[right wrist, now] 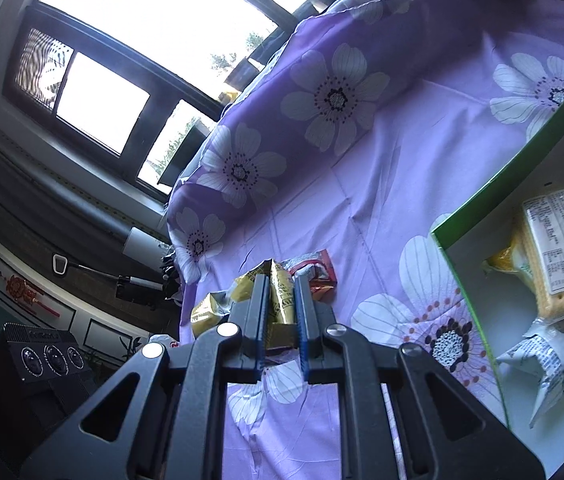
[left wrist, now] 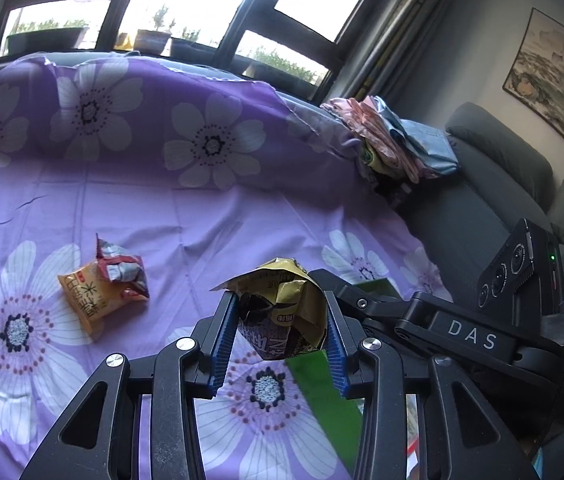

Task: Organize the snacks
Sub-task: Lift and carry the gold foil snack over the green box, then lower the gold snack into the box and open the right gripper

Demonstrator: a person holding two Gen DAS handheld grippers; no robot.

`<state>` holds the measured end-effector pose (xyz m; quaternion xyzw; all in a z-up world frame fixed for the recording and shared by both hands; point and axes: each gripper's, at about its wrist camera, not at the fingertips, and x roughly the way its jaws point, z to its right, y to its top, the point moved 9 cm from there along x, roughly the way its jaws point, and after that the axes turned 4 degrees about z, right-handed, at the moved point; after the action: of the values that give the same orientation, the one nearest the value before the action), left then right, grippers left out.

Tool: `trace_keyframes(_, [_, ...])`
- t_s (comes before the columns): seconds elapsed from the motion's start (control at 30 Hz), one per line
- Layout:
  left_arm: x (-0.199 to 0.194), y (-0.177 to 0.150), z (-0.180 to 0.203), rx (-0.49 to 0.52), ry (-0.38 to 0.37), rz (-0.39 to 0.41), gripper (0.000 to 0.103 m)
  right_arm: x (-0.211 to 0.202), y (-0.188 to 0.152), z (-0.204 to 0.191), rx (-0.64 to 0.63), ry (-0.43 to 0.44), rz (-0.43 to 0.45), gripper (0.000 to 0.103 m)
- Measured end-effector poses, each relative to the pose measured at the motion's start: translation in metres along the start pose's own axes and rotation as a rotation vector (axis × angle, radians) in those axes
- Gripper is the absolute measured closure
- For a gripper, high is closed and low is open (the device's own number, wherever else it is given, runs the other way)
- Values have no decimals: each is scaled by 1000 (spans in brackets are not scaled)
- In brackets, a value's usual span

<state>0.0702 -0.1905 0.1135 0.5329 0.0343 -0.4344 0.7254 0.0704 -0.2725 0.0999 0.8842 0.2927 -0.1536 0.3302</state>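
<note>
My left gripper (left wrist: pixel 278 300) is shut on a crumpled gold and purple snack packet (left wrist: pixel 282 316), held off the purple flowered sheet (left wrist: pixel 202 220). From the right, the right gripper's body (left wrist: pixel 469 334) reaches toward that packet, its tips hidden behind it. In the right wrist view my right gripper (right wrist: pixel 280 284) is shut on a gold packet (right wrist: pixel 282 304). An orange packet (left wrist: pixel 86 300) and a red and silver one (left wrist: pixel 124 270) lie on the sheet at the left. A green box (right wrist: pixel 481 300) at the right holds crackers (right wrist: pixel 557 248), a white packet (right wrist: pixel 549 364) and a yellow one (right wrist: pixel 505 260).
A pile of folded clothes (left wrist: pixel 393 148) sits on the grey sofa (left wrist: pixel 501 168) to the right of the sheet. Windows with plant pots run behind. The sheet rises over a backrest at the far side. The left gripper's camera block (right wrist: pixel 42 356) shows at lower left.
</note>
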Motion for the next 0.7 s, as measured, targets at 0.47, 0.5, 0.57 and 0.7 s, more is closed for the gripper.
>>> trace_keyframes(0.47, [54, -22, 52, 20, -144, -96, 62, -39, 28, 61, 86, -135, 118, 89])
trace_keyframes(0.5, [58, -24, 56, 19, -156, -104, 62, -42, 29, 65, 92, -148, 127, 88])
trace_keyframes(0.57, [65, -27, 62, 23, -176, -122, 62, -47, 32, 74, 107, -171, 148, 88])
trace_keyframes(0.7, [79, -36, 72, 30, -195, -161, 62, -55, 34, 93, 150, -203, 163, 87])
